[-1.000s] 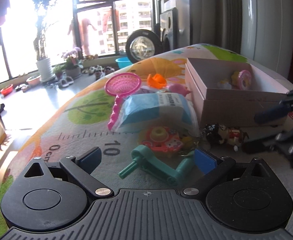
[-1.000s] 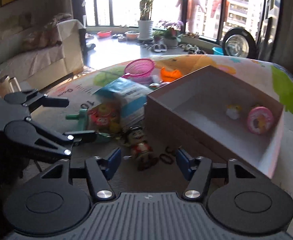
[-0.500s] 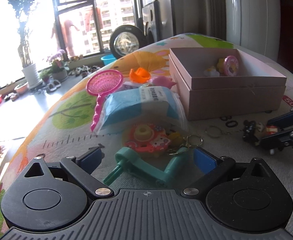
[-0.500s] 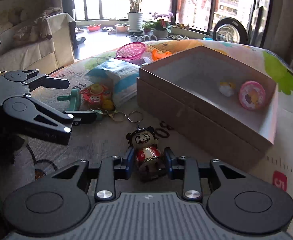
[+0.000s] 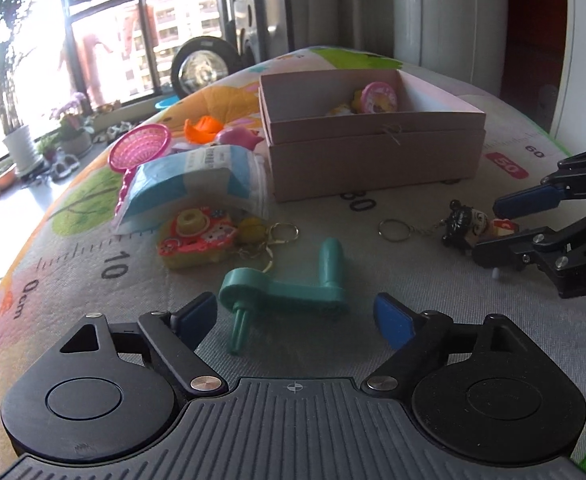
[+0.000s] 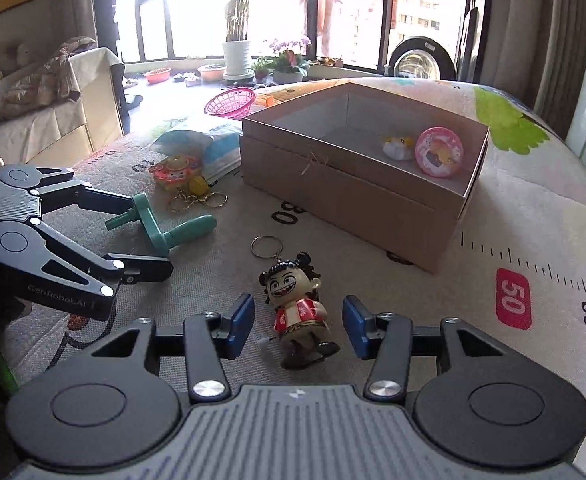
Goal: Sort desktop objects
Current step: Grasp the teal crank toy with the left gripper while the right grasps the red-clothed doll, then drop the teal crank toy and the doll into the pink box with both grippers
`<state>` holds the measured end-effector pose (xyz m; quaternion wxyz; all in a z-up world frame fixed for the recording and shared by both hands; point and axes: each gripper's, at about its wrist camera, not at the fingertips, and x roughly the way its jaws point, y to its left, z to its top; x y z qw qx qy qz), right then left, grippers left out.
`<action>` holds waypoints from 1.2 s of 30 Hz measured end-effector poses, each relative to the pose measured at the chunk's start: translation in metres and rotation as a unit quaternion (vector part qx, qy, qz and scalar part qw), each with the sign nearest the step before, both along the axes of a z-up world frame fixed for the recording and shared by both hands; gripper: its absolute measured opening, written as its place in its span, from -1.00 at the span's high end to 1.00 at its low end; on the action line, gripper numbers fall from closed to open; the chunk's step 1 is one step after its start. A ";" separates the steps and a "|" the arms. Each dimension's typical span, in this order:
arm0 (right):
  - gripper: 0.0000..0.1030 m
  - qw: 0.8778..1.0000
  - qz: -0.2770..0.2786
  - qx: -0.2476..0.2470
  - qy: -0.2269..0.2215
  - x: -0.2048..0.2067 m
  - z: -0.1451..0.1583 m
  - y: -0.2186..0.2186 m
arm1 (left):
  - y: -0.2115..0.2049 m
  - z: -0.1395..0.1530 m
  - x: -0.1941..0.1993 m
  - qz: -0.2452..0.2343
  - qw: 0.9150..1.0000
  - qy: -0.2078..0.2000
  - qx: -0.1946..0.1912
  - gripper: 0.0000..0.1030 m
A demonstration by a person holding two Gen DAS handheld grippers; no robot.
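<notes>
A doll keychain (image 6: 297, 308) with black hair and a red top lies on the mat between the open fingers of my right gripper (image 6: 297, 326); it also shows in the left wrist view (image 5: 467, 226). A teal crank handle (image 5: 289, 292) lies between the open fingers of my left gripper (image 5: 295, 318), also in the right wrist view (image 6: 165, 224). The open cardboard box (image 6: 357, 184) holds a pink round toy (image 6: 439, 152) and a small yellow-white toy (image 6: 397, 146). The box also shows in the left wrist view (image 5: 373, 156).
A pink toy camera (image 5: 195, 236) with yellow keychain and rings (image 5: 269, 240), a blue tissue pack (image 5: 189, 184), a pink sieve (image 5: 139, 148), an orange toy (image 5: 203, 130) and a pink toy (image 5: 239, 138) lie on the printed mat left of the box.
My right gripper was closed on the doll half a second ago and has opened; the doll now lies loose between its fingers. My left gripper has moved so the teal crank sits between its fingers.
</notes>
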<state>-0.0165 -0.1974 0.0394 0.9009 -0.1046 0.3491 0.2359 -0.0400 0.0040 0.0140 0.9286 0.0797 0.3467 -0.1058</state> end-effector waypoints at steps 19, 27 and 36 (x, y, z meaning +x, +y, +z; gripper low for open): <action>0.47 0.998 0.025 0.049 0.023 -0.024 0.052 -0.019 | -0.006 0.045 -0.037 -0.024 0.998 -0.058 -0.007 -0.47; 0.47 0.989 -0.043 0.115 -0.080 0.029 0.136 -0.048 | -0.027 0.119 0.016 -0.050 0.980 -0.195 0.002 -0.47; 0.20 0.987 -0.102 0.106 -0.062 0.086 0.113 -0.053 | -0.015 0.088 0.066 -0.037 0.989 -0.143 -0.029 -0.88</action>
